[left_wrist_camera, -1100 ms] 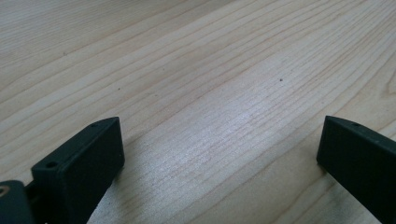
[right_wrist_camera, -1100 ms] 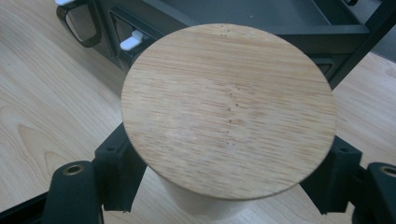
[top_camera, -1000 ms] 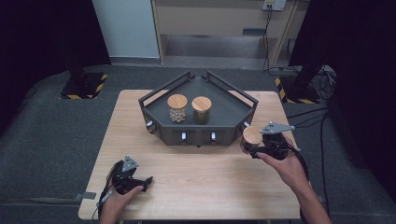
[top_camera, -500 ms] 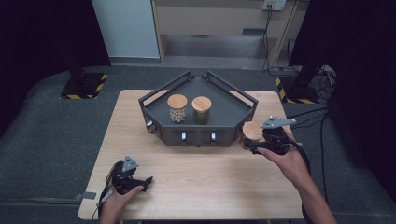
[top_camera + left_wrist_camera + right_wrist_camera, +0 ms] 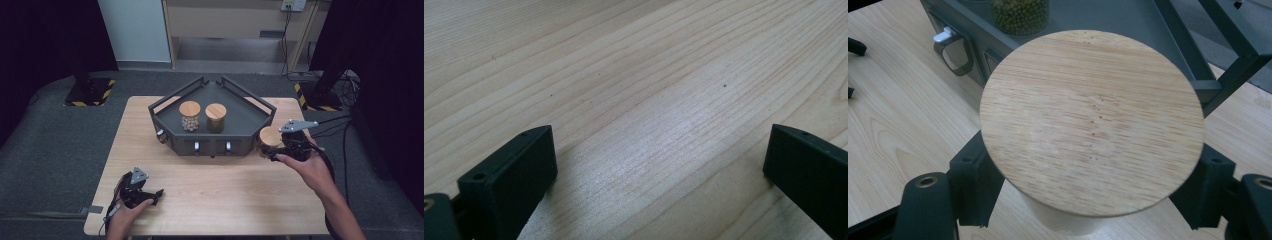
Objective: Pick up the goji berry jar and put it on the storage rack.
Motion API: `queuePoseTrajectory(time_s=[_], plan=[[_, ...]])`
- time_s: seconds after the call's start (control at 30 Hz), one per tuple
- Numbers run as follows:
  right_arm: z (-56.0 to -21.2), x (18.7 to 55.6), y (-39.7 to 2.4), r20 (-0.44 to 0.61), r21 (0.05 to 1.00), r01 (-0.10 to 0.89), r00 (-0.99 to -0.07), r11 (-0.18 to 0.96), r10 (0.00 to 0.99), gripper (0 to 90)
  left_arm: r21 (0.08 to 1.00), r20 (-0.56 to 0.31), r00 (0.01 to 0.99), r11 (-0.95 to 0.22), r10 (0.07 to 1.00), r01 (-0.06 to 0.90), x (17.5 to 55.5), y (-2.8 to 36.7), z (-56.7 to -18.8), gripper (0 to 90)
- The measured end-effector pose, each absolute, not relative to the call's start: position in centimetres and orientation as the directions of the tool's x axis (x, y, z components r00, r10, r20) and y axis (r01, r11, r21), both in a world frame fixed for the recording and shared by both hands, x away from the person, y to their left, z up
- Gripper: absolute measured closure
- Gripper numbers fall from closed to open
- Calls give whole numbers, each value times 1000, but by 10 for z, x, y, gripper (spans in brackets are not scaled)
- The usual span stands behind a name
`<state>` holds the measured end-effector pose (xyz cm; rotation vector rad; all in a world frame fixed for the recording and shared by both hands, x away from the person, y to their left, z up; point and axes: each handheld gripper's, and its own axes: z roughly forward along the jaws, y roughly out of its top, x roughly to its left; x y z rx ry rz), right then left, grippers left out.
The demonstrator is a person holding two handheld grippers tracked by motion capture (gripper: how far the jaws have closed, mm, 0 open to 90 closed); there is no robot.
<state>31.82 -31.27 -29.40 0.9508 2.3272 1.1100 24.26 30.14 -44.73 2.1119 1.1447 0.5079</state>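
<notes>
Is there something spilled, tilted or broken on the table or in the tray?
Nothing stands out. Two jars with wooden lids stand upright in the dark tray, nothing spilled. A third jar sits upright in the right tool. The left tool is open over bare table.

1. Bench (image 5: 210, 190): pale wood, fine straight grain.
2. Jar lid (image 5: 1093, 120) in right gripper (image 5: 1088, 200): light oak, streaky grain.
3. Tray (image 5: 250, 117) beyond it: dark grey.
4. Both grippers: black; left gripper (image 5: 659, 165).
</notes>
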Motion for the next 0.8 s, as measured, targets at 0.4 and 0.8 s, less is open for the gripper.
queuePoseTrajectory(time_s=[0.4,0.8], plan=[[-276,324,-309,-56,791,403,-702,461,710,261,716,20,539,-388,842,580,243,301,-447,0],[-264,330,-305,-54,792,398,-709,462,703,261,716,20,539,-388,842,580,243,301,-447,0]])
